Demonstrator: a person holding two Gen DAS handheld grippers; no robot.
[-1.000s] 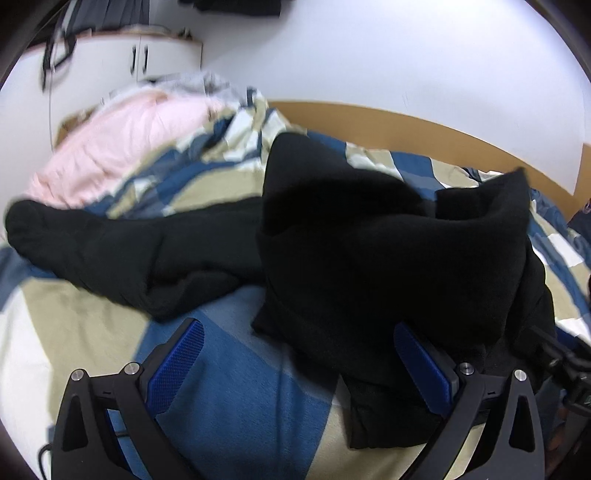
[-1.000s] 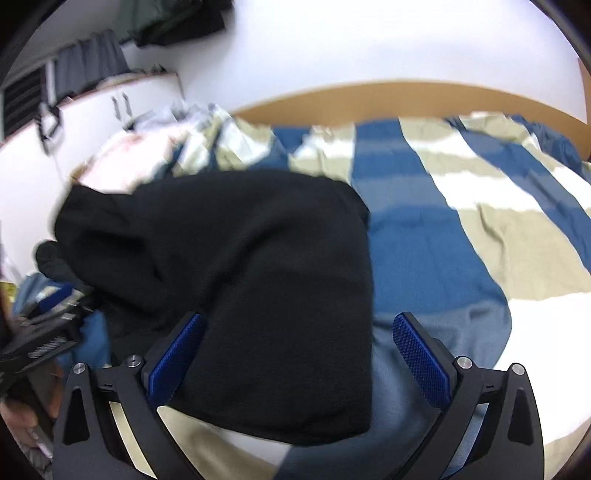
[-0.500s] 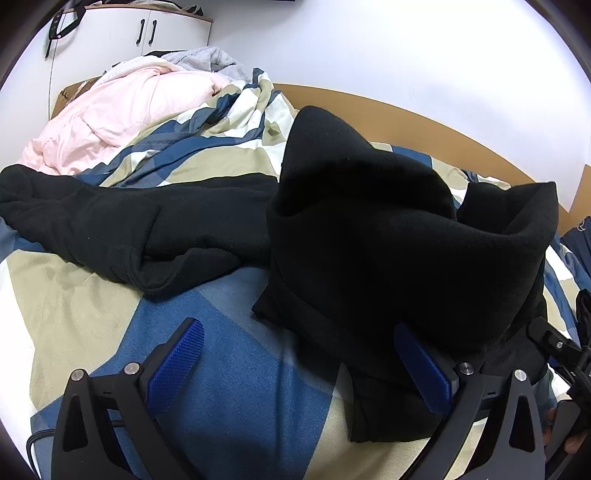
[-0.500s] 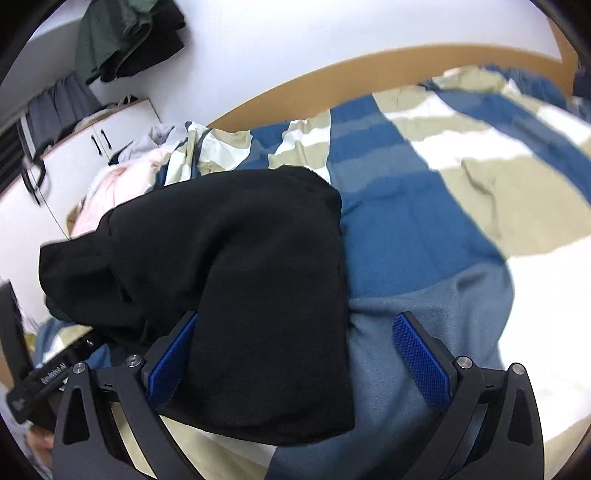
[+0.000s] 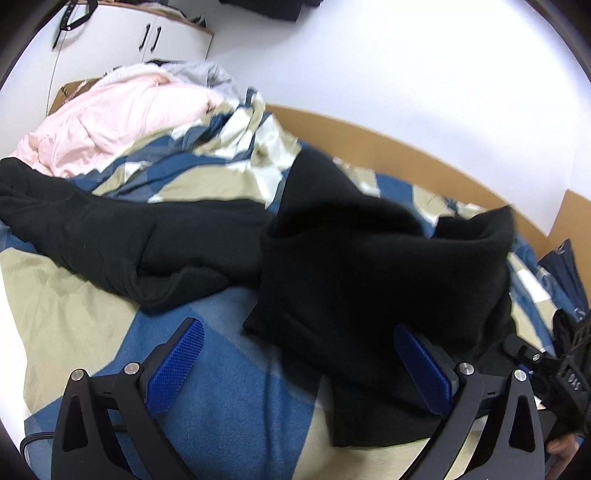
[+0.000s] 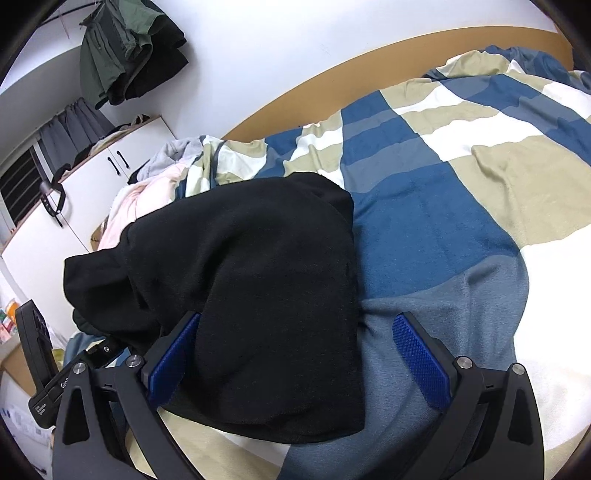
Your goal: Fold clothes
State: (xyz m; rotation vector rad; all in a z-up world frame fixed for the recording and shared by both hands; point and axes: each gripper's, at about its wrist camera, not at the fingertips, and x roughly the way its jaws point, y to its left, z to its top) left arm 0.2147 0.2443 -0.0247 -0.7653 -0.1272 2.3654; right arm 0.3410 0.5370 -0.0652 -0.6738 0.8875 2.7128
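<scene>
A black fleece garment lies bunched and partly folded on the checked bedspread; one long part stretches away to the left. My left gripper is open just in front of it, the right pad against the garment's near edge, nothing clamped. In the right wrist view the same black garment lies as a doubled slab on the bedspread. My right gripper is open, its left finger beside the cloth's fold and its right finger over bare blanket.
A pink quilt and grey clothes are heaped at the head of the bed by a white cabinet. A wooden bed frame runs along the white wall. Dark clothes hang high on the wall.
Both views have tilted and shifted slightly. The black garment has settled lower, its raised fold sagging. Both grippers stay open.
</scene>
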